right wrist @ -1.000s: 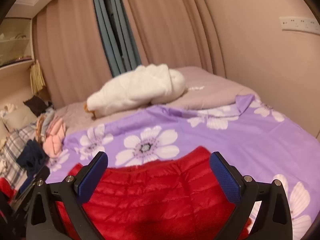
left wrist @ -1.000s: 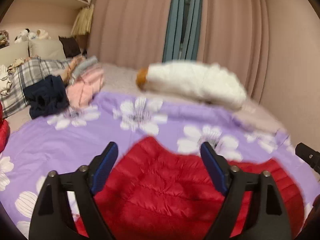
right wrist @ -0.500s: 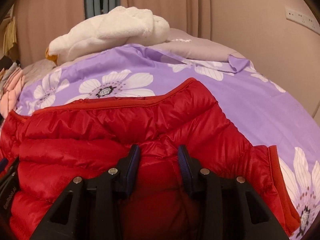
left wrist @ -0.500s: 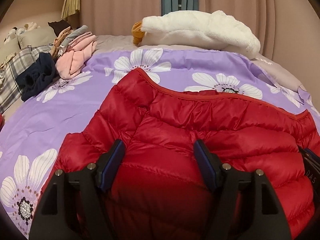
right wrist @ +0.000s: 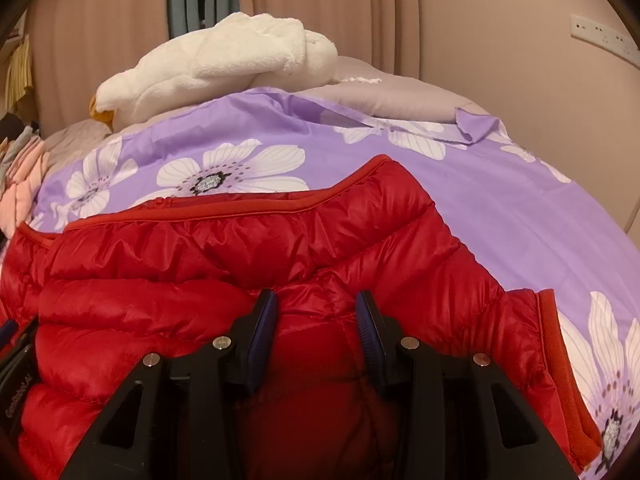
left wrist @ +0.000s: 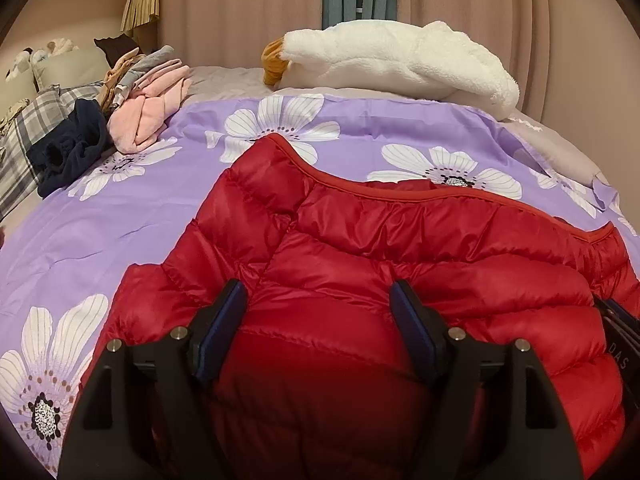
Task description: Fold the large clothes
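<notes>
A red quilted puffer jacket (left wrist: 400, 248) lies on the purple flowered sheet (left wrist: 120, 216); it also shows in the right wrist view (right wrist: 200, 272). My left gripper (left wrist: 320, 300) presses down on the jacket with a bulge of padding between its wide-set fingers. My right gripper (right wrist: 316, 308) has its fingers narrowed around a fold of the jacket's padding. The right gripper's edge shows at the far right of the left wrist view (left wrist: 620, 332).
A white fleece garment (left wrist: 400, 60) lies at the far side of the bed. A pile of pink, grey and navy clothes (left wrist: 132, 112) sits at the far left beside plaid bedding (left wrist: 24, 136). Curtains and wall stand behind.
Both grippers came down from above the bed onto the jacket. The right gripper's fingers narrowed around a fold of it; the left stayed wide.
</notes>
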Motion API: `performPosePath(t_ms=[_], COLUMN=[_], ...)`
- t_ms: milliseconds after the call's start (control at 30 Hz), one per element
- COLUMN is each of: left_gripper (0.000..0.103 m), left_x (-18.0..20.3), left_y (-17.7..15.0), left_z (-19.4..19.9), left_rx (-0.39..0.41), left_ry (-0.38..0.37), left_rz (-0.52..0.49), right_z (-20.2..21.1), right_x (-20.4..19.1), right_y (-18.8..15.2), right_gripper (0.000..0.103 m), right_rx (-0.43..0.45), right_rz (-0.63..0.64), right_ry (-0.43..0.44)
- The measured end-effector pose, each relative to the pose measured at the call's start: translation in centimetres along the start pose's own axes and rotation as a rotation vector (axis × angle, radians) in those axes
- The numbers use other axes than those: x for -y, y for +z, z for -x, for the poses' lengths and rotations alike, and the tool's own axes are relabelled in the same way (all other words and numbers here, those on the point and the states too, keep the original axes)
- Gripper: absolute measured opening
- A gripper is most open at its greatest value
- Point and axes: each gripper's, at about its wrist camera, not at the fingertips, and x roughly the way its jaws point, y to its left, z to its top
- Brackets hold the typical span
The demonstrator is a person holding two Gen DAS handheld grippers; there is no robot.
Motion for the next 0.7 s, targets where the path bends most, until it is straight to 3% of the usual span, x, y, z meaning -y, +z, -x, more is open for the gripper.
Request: performPosePath(t_ms=[700], left_gripper=[0.079], left_x=[0.25], left_y=[-0.06], left_z=[-0.1], left_rx=[-0.005], left_ry=[0.0], left_rz=[-0.002], right_z=[-0.06], right_x=[0.03], right_y=[0.04], right_gripper=[0.04], right_rx=[0.005], right_rz=[-0.004], right_ry=[-0.006])
